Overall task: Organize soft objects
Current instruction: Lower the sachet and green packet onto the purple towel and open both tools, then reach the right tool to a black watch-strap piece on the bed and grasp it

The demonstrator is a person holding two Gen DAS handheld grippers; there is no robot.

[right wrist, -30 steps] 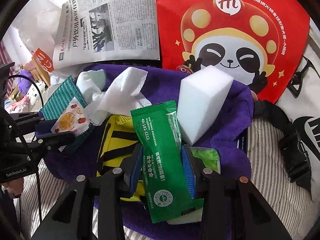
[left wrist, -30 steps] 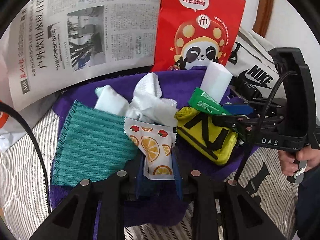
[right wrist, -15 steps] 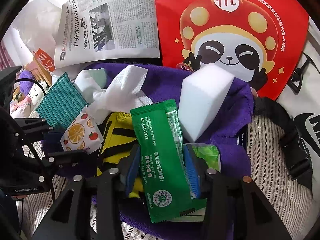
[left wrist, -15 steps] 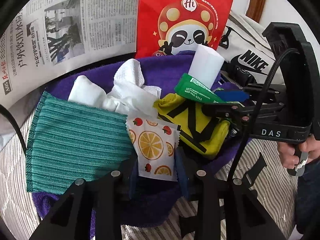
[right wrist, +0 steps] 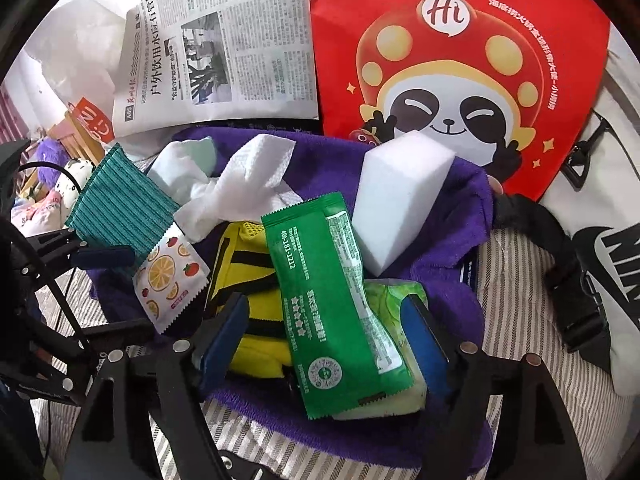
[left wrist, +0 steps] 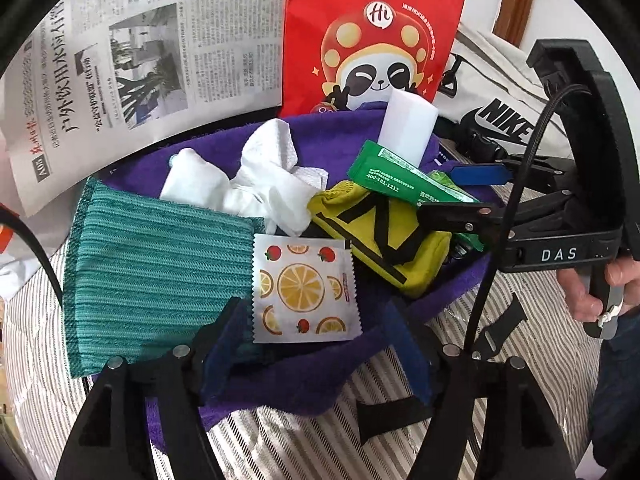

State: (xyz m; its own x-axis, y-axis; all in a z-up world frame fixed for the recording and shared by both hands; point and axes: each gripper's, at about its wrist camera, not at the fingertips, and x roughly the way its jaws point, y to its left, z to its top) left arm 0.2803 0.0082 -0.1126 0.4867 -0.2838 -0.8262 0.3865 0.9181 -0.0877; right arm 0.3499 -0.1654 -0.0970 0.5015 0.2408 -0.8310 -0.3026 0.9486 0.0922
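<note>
left gripper: jaws opening, spread either side of the fruit-print packet, pads clear of it.
pile: teal cloth, tissue, yellow pouch, white sponge gathered on the purple towel.
right gripper: jaws opening, green packet between them, not pinched.
progress: both packets appear set down; wrapping or sorting likely remains.

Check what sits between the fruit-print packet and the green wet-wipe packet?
The yellow pouch with black straps lies between the fruit-print packet and the green wet-wipe packet; clearest in the right wrist view.
</note>
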